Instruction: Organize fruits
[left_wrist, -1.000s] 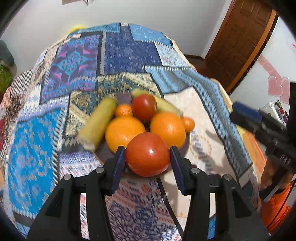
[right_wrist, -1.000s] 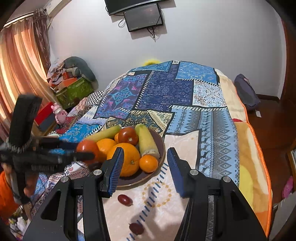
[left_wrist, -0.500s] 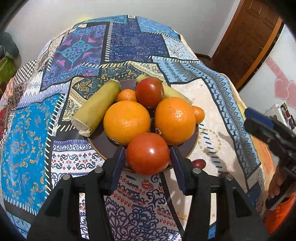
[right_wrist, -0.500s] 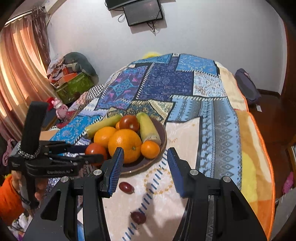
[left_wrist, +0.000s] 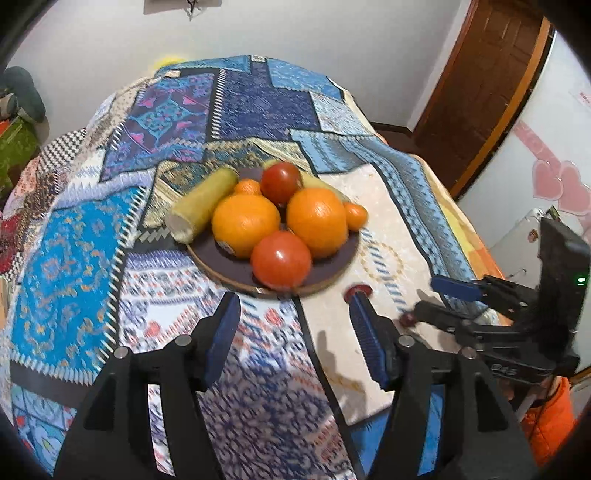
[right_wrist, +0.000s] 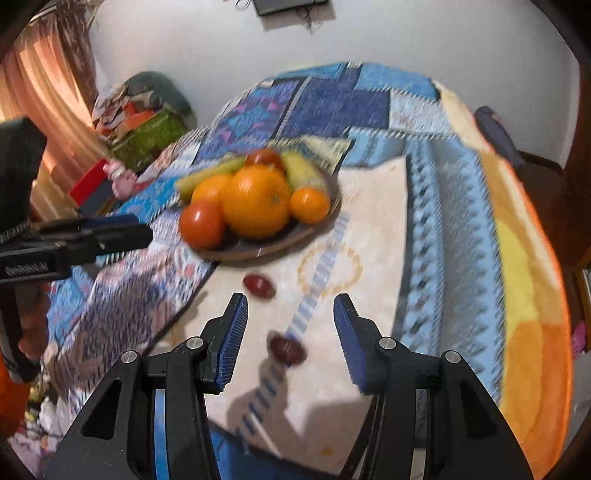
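Now both spread wide and empty: left gripper (left_wrist: 293, 332) just short of the plate (left_wrist: 325, 275), near tomato (left_wrist: 281, 259) at its near rim beside two oranges (left_wrist: 245, 219); right gripper (right_wrist: 291, 341) over two small dark red fruits (right_wrist: 287, 350) (blurred) on the patchwork blanket (left_wrist: 74, 258), beside the plate.

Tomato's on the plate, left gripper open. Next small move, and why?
Probably lower the right gripper, open, onto the nearer grape and close: it lies on the blanket just ahead of the fingers, off the plate, with another grape loose too.
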